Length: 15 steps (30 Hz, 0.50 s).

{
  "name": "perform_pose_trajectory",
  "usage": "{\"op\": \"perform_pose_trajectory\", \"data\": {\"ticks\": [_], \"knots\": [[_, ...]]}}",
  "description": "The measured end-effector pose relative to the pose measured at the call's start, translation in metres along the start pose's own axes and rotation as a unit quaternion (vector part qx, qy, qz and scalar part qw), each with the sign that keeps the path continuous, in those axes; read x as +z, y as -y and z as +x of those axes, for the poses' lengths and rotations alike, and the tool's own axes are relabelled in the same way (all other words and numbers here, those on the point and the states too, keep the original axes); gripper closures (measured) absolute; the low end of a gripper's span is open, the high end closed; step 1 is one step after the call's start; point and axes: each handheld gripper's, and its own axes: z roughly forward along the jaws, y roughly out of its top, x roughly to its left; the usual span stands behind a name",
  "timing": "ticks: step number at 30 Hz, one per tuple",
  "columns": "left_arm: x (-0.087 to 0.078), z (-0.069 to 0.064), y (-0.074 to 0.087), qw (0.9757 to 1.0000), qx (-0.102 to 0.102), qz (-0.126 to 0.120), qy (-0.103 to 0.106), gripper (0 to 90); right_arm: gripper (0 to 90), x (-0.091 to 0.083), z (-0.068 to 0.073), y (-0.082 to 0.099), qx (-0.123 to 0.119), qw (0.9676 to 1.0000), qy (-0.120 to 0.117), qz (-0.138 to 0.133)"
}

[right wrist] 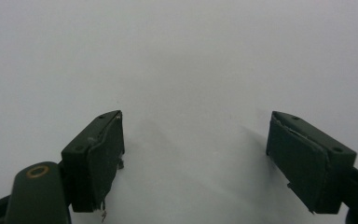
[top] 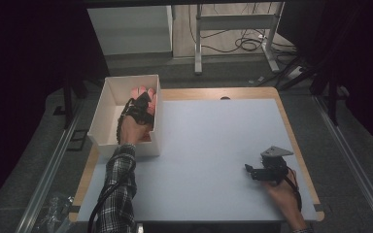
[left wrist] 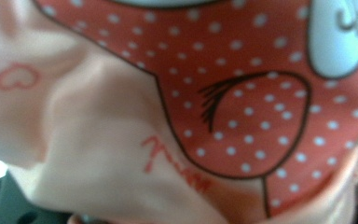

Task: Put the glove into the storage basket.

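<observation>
With the pink polka-dot cloth (left wrist: pixel 242 116) lowered into the white box (top: pixel 108 109) at the table's (top: pixel 213 141) far left, the left tongs (top: pixel 143 99), partly parted, are best opened fully before withdrawal; the right tongs (right wrist: pixel 196 154) rest wide and empty.

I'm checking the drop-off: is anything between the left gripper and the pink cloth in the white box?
Nothing visible: the left gripper is already down inside the white box, right against the pink cloth.

A white table (top: pixel 213 145), a metal stand (top: pixel 235 29), possibly cables (top: pixel 250 43) behind.
</observation>
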Motion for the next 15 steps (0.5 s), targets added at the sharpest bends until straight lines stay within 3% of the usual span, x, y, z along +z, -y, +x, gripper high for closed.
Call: {"op": "perform_pose_trajectory", "data": {"ticks": [5, 9, 15], "knots": [[-0.010, 0.007, 0.002, 0.9991, 0.003, 0.000, 0.042, 10.8, 19.4, 0.000, 0.000, 0.000, 0.000, 1.0000, 0.000, 0.000], [-0.020, 0.009, 0.004, 0.9982, 0.000, -0.012, 0.059, 6.7, 19.4, 0.000, 0.000, 0.000, 0.000, 1.0000, 0.000, 0.000], [-0.035, 0.015, 0.009, 0.9974, -0.001, -0.034, 0.064, 7.2, 19.4, 0.000, 0.000, 0.000, -0.001, 1.0000, 0.000, 0.000]]}}
